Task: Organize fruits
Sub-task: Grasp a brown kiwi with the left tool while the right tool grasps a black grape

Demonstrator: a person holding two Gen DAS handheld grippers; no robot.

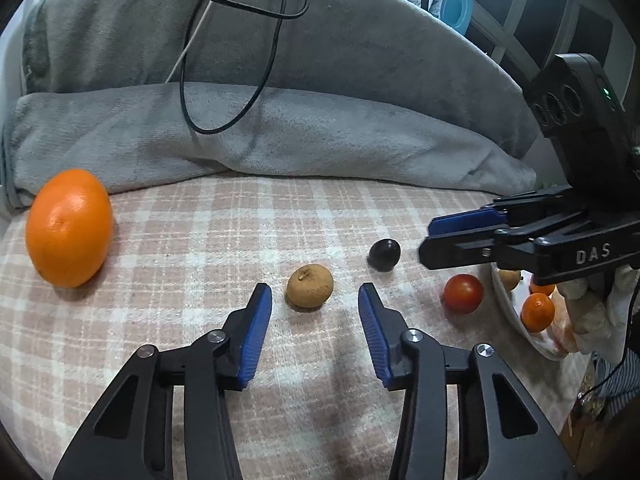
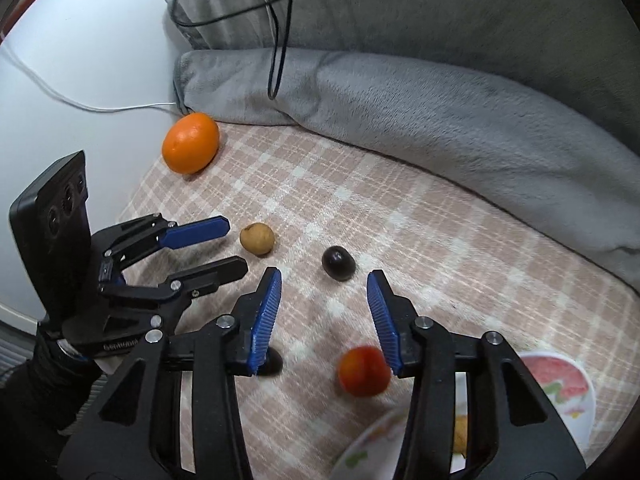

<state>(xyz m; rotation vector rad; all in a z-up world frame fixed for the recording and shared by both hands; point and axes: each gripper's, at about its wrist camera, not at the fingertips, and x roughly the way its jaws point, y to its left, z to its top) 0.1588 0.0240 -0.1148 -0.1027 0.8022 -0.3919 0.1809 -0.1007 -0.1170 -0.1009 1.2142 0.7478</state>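
Note:
On the pink checked cloth point(image 1: 192, 240) lie a big orange point(image 1: 69, 227), a small tan fruit point(image 1: 309, 285), a dark plum-like fruit point(image 1: 384, 255) and a red tomato point(image 1: 463, 293). My left gripper point(image 1: 315, 294) is open, with the tan fruit just ahead between its fingertips. My right gripper point(image 2: 324, 280) is open and empty; the dark fruit point(image 2: 338, 263) lies just ahead of it and the tomato point(image 2: 364, 370) below, near its right finger. The orange point(image 2: 191, 143) and the tan fruit point(image 2: 257, 238) show farther left. The left gripper point(image 2: 234, 248) appears at the left there.
A white bowl point(image 1: 516, 320) at the right edge holds small orange fruits point(image 1: 537, 312). It also shows in the right wrist view point(image 2: 576, 400). A folded grey blanket point(image 1: 280, 132) with a black cable point(image 1: 224, 120) borders the cloth at the back. The right gripper point(image 1: 426, 242) hovers at the right.

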